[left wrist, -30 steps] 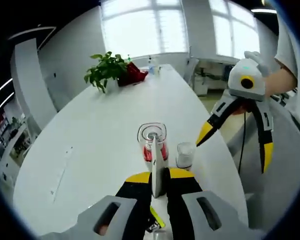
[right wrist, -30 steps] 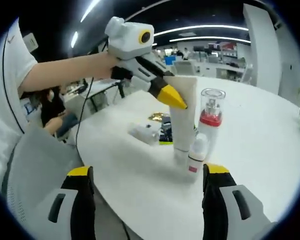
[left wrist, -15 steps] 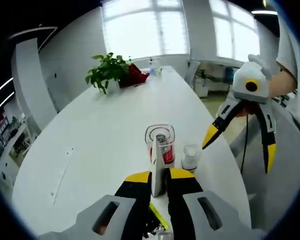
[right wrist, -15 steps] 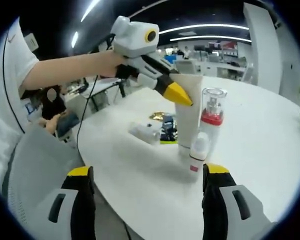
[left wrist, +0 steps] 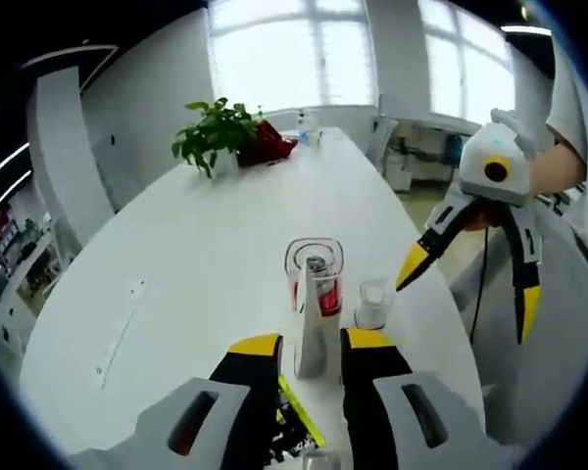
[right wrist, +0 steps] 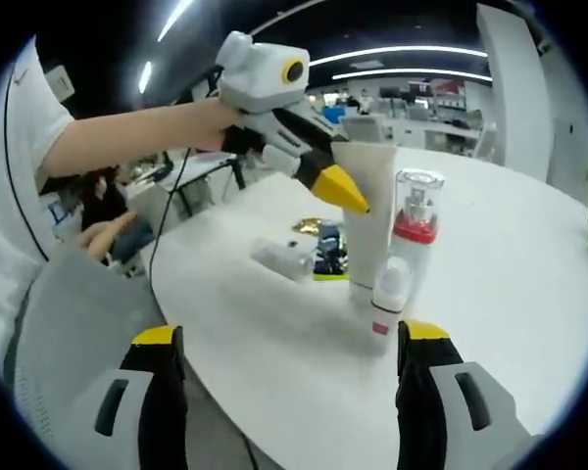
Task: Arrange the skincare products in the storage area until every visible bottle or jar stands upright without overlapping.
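Skincare products stand grouped on the big white desk [right wrist: 529,294], low and right of centre in the right gripper view: a tall white tube [right wrist: 370,220] upright on its cap, a clear pump bottle with a red band [right wrist: 413,230] touching or nearly touching it on the right, and a small white bottle with a red label [right wrist: 386,299] just in front of both. From where I stand, the step in hand looks like letting go of the tube once it is set upright: the left claw [left wrist: 311,346] has its yellow-tipped jaws parted on either side of the tube's flat top edge, seemingly not clamped on it, at the bottom middle of the left gripper view. The right claw [right wrist: 284,338] hangs open and empty, its jaws wide apart at the bottom of its own view, short of the group. Left of the tube in the right gripper view a pale bottle [right wrist: 286,259] lies on its side beside a dark, yellow-edged packet [right wrist: 327,257], so the task is not finished. I'd judge the next move calls for drawing the left claw off without knocking the tube, then picking up the lying bottle and standing it apart from the others. A potted plant [left wrist: 219,135] sits at the far end of the desk, upper left in the left gripper view. No brand or lettering can be read on anything; the labels are too small and blurred.
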A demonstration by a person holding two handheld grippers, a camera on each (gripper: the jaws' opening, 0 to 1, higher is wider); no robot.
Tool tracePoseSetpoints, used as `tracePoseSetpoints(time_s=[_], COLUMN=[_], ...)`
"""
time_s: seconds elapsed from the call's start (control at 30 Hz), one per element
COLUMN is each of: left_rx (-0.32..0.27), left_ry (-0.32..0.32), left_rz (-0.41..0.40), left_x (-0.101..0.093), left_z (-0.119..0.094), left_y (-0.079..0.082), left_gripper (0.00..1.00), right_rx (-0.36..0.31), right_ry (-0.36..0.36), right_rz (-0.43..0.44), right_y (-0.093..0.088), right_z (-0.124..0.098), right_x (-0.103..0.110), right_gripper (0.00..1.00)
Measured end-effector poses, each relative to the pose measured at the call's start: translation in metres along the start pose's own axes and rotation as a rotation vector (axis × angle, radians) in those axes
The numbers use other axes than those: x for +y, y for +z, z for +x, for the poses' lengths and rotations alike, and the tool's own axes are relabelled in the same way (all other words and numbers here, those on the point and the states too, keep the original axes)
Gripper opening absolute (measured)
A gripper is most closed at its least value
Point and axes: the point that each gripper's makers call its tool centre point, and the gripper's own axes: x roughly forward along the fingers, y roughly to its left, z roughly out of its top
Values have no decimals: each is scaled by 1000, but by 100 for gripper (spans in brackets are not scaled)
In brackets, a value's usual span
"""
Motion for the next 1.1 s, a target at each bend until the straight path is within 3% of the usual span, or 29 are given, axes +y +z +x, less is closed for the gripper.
tracePoseSetpoints(time_s=[0.53,0.63,1.1], left_rx=[-59,-67,-125], left_ry=[74,90,210], left_rz=[-175,-201,-351], left_x=[2,-5,-2], left_z=[-23,-28,-74], left_y=[-4,-7,-38], left_gripper=[45,50,62], right_rx=[4,6,4], right_ry=[-1,-2,-9], right_rz=[-3,-7,-15], right_y=[-1,-1,-2], right_z=[0,0,0], right_x=[-1,-1,-3], right_gripper=[88,87,87])
